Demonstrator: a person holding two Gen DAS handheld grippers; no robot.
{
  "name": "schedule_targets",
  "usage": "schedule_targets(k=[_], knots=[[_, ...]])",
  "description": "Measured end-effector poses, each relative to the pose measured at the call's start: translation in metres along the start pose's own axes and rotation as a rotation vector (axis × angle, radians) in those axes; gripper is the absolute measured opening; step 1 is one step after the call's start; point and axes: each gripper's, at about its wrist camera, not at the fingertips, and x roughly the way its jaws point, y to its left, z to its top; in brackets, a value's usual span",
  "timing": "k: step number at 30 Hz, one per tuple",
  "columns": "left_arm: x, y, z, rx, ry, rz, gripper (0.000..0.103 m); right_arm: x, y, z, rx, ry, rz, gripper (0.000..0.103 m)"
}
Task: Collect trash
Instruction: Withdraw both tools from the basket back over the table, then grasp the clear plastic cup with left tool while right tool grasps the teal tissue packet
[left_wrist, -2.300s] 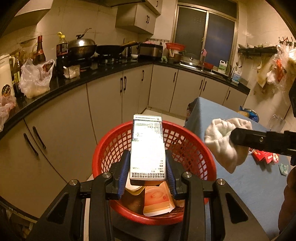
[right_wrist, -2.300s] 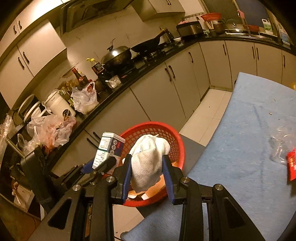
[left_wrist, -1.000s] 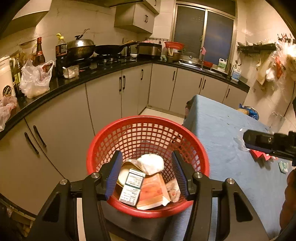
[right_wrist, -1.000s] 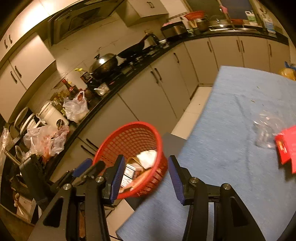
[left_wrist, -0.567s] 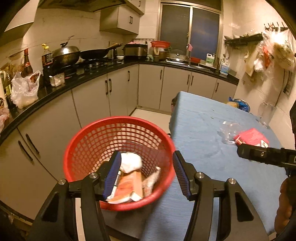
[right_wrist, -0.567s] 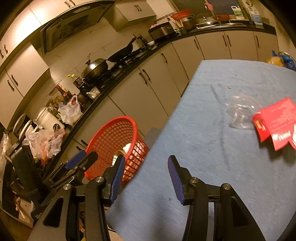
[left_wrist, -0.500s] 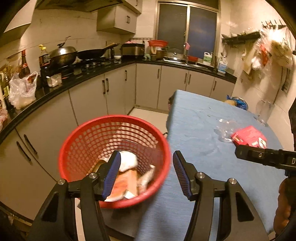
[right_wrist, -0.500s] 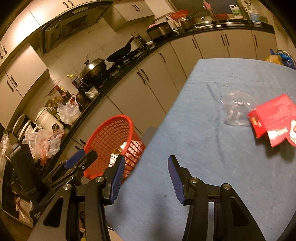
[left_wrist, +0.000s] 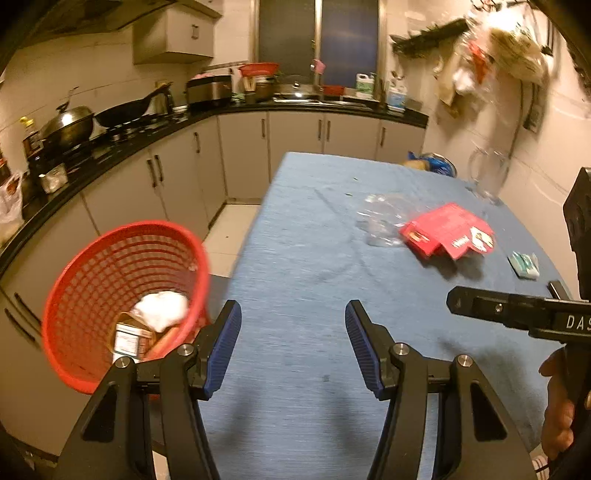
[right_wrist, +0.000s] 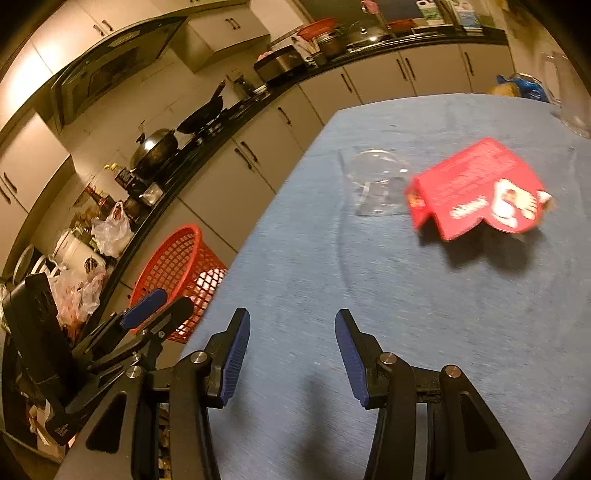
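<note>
I am holding my left gripper (left_wrist: 291, 343) at the bottom centre of its own view, its blue pads (left_wrist: 221, 347) standing well apart with nothing between them — only the blue tablecloth (left_wrist: 303, 258) is showing through the gap. My right gripper (right_wrist: 291, 354) is sitting the same way at the bottom of its view, jaws parted and gripping nothing, over bare cloth.

Moving outward, the red basket (left_wrist: 110, 266) is standing off the table's near corner at the lower left of the left view, with a white wad (left_wrist: 162, 309) and a small carton (left_wrist: 127, 341) lying inside it. In the right view it is showing at middle left, partly behind the left gripper.

The trash left on the table is lying in the upper right of both views: a red opened packet (right_wrist: 476, 188), a crumpled clear plastic piece (right_wrist: 373, 181) just beside it on its left, and in the left view a small green-and-white packet (left_wrist: 524, 264) nearer the right edge. Nothing is lying between the jaws and these — the cloth ahead is open.

A clear glass jug (left_wrist: 485, 173) is standing at the far right of the table.
</note>
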Motion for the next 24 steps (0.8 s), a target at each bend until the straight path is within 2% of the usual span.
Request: schedule_targets(k=[17, 24], knots=[[0.024, -0.102, -0.011, 0.162, 0.082, -0.118, 0.057, -0.096, -0.122, -0.008, 0.232, -0.147, -0.068, 0.052], [0.035, -0.118, -0.007, 0.192, 0.109, -0.151, 0.058, -0.139, -0.173, 0.0, 0.327, -0.218, -0.179, 0.052]])
